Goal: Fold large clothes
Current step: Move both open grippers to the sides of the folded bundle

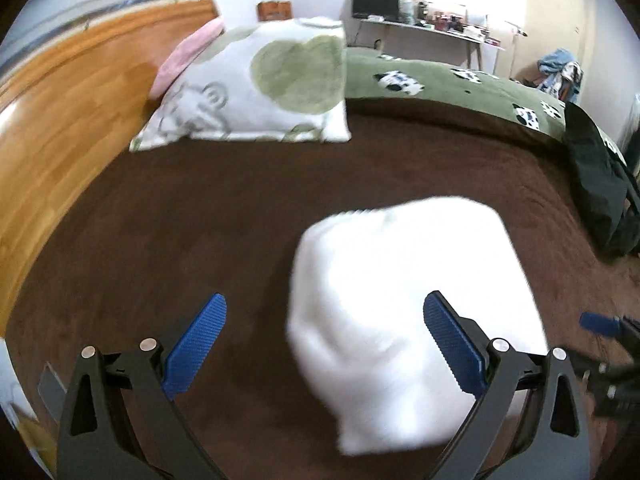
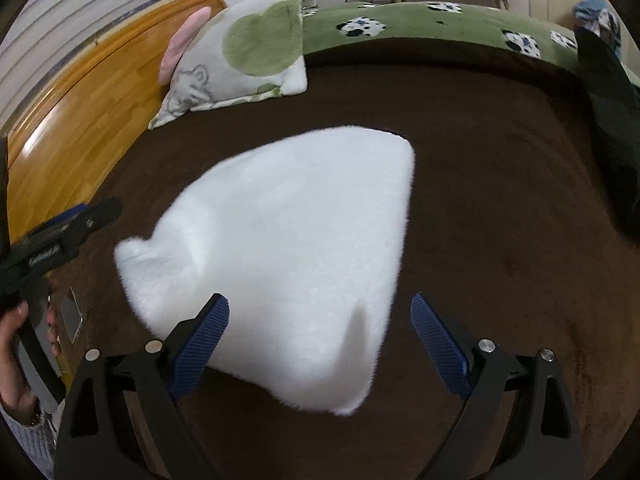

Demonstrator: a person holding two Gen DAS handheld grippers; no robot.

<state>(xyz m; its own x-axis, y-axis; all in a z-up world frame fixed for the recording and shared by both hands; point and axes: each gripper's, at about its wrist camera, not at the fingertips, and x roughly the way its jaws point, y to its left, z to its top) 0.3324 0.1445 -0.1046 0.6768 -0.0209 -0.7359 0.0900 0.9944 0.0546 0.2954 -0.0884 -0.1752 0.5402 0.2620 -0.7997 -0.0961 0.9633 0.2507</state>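
Note:
A folded white fleece garment (image 2: 280, 248) lies flat on the brown bedspread (image 2: 500, 220); in the left wrist view the same garment (image 1: 404, 300) shows blurred. My right gripper (image 2: 320, 320) hangs above its near edge, jaws wide open, nothing pressed between the blue pads (image 2: 438, 344). My left gripper (image 1: 326, 328) is also wide open above the bed, with the garment's left part below its gap and no contact. The left gripper (image 2: 60, 240) appears at the left edge of the right wrist view, held by a hand (image 2: 16, 340).
A white and green pillow (image 1: 260, 88) with a pink one behind it leans on the wooden headboard (image 1: 60, 120). A green blanket (image 1: 460, 84) with cow patches covers the far side. A dark bag (image 1: 600, 184) lies at the right. A phone (image 2: 72, 320) rests near the left bed edge.

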